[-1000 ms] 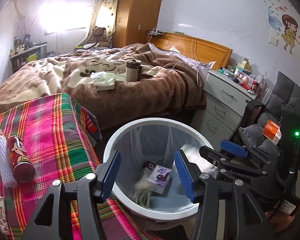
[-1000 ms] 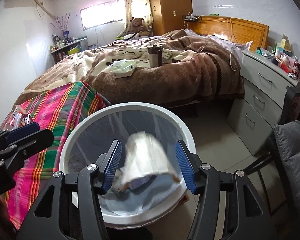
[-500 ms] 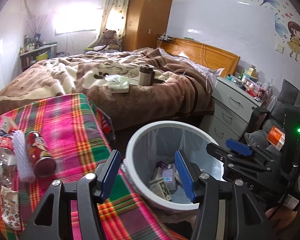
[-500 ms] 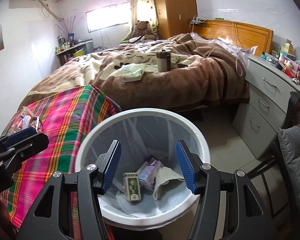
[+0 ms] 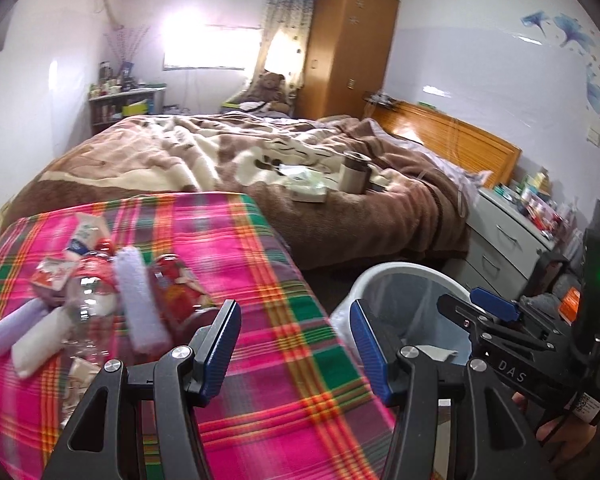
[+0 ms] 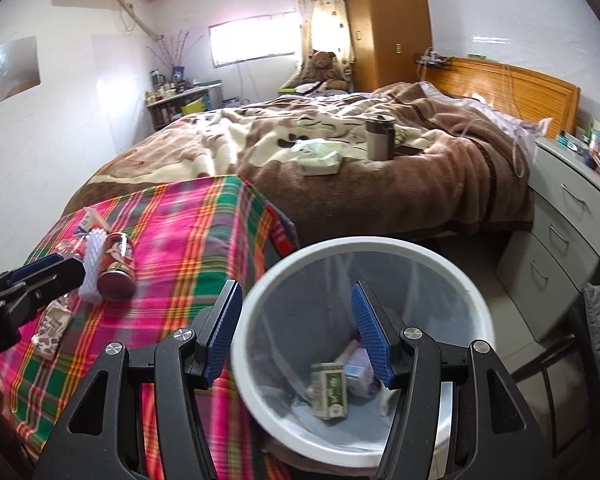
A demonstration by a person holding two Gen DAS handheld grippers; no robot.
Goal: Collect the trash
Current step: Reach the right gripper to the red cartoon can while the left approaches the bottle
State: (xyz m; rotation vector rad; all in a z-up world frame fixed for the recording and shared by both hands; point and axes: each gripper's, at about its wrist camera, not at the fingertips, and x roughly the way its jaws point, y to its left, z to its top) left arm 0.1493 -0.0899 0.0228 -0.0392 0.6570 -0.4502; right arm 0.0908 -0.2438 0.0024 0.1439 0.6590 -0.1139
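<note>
Left gripper (image 5: 294,344), jaws apart and holding nothing, hovers level over the plaid tablecloth (image 5: 260,280), pointing toward the bed. On the cloth to its left lie one clear bottle (image 5: 86,304), one foam roll (image 5: 138,300) and one red can (image 6: 118,266), long axes running roughly away from the camera. Right gripper (image 6: 296,330), also spread and empty, tilts down over one white bin (image 6: 476,308) on the floor beside the table, holding one green box (image 6: 330,390) and other wrappers.
</note>
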